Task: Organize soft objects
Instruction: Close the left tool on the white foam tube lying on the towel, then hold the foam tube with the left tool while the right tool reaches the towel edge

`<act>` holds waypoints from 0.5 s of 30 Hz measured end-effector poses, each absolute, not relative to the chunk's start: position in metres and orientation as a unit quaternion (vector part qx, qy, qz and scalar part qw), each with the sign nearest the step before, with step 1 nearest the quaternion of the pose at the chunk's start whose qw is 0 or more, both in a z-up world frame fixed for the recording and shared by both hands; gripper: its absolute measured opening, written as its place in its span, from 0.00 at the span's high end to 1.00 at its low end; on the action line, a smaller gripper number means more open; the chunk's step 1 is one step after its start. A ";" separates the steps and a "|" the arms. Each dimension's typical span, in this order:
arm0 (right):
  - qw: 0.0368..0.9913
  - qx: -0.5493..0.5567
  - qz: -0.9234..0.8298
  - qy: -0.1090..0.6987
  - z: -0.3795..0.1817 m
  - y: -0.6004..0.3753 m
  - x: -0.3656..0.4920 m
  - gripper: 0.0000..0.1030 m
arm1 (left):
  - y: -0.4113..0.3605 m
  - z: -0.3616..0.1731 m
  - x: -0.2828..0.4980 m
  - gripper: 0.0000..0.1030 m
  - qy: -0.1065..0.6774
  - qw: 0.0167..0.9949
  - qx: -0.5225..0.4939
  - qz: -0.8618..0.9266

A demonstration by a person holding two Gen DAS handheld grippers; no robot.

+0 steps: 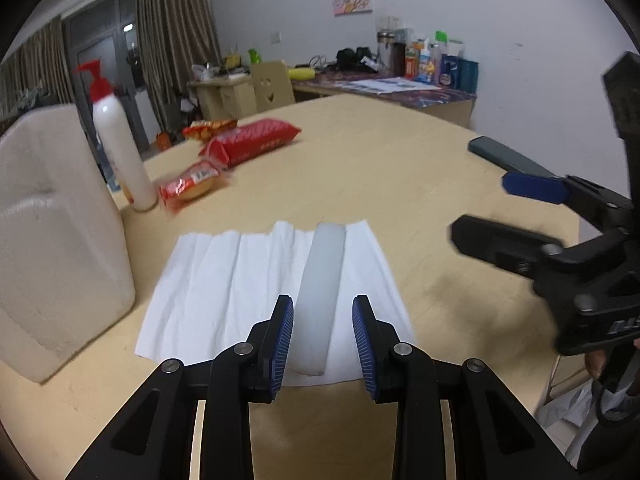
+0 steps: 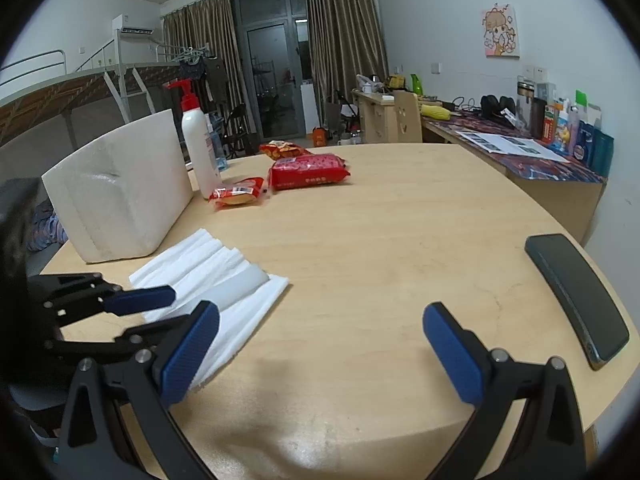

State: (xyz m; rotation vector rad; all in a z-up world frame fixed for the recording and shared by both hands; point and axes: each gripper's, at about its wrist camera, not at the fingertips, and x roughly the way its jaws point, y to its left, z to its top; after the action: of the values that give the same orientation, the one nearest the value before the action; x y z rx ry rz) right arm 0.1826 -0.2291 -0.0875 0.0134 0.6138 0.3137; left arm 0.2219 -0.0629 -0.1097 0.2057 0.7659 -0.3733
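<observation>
- Honestly, from the left wrist view the risky bit is the grip itself: the left gripper has its blue pads either side of the near end of the pale soft strip, which lies on the white tissue sheet, and I see gaps on both sides, so jaws apart, not clamped on anything.
- If it closes low, it'll probably pinch the tissue along with the strip and drag the whole sheet. A squishy strip could also bend and slip out when it's only caught by one end.
- Same view, room to move: the white foam box sits just beside the tissue's left edge, with the pump bottle and the red snack packs behind it. The near table edge is right under the fingers.
- Right wrist view: the right gripper hangs wide open over bare table, holding nothing. Its left finger is very near the left gripper's fingers and the tissue corner, so the two could bump.
- Plenty of free tabletop ahead and to the right, except the dark phone lying close to the rounded table edge; a careless sweep might knock it off.
</observation>
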 end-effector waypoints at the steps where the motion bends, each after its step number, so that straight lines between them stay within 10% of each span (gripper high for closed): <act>1: 0.941 0.007 0.153 0.301 -0.088 -0.230 0.182 0.00 | -0.062 -0.112 0.224 0.68 0.380 0.902 0.094 -0.182; 15: 0.935 -0.012 0.169 0.310 -0.090 -0.223 0.185 0.00 | -0.056 -0.114 0.230 0.80 0.399 0.895 0.077 -0.183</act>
State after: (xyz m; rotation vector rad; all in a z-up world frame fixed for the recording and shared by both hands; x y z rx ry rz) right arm 0.1853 -0.2232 -0.0903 -0.0251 0.6341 0.3465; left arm 0.2304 -0.0559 -0.1135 0.1588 0.8268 -0.3798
